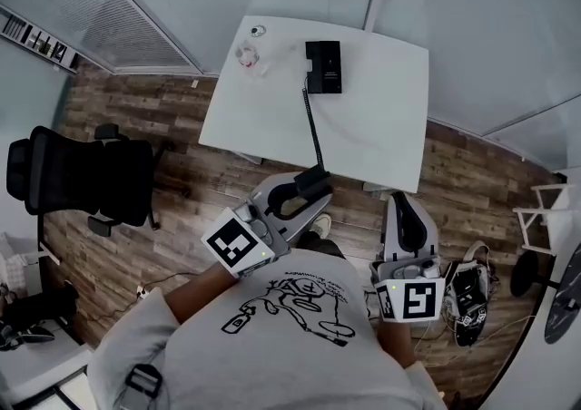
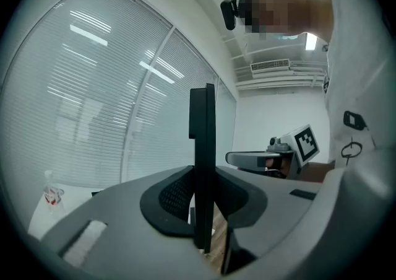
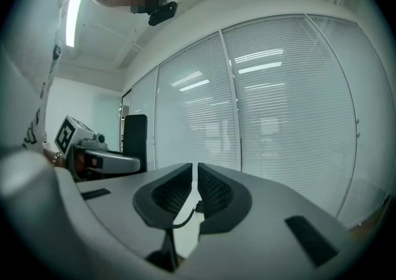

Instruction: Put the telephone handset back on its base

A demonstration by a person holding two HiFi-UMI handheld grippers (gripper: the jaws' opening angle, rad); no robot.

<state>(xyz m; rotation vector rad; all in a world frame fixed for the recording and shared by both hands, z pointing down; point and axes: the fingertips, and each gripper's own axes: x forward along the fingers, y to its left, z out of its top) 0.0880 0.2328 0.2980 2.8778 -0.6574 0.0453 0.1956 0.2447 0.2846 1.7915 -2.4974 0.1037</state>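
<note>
The black telephone base lies on the white table near its far edge. A black cord runs from it over the near edge to the black handset. My left gripper is shut on the handset, which stands upright between the pads; the left gripper is short of the table. My right gripper hangs to the right, shut and empty, off the table's near right corner. In the right gripper view, the right gripper holds nothing, and the handset shows at left.
A clear plastic bottle and a small round object sit on the table's far left. A black office chair stands on the wood floor at left. A white stand and bags are at right. Glass walls with blinds stand behind the table.
</note>
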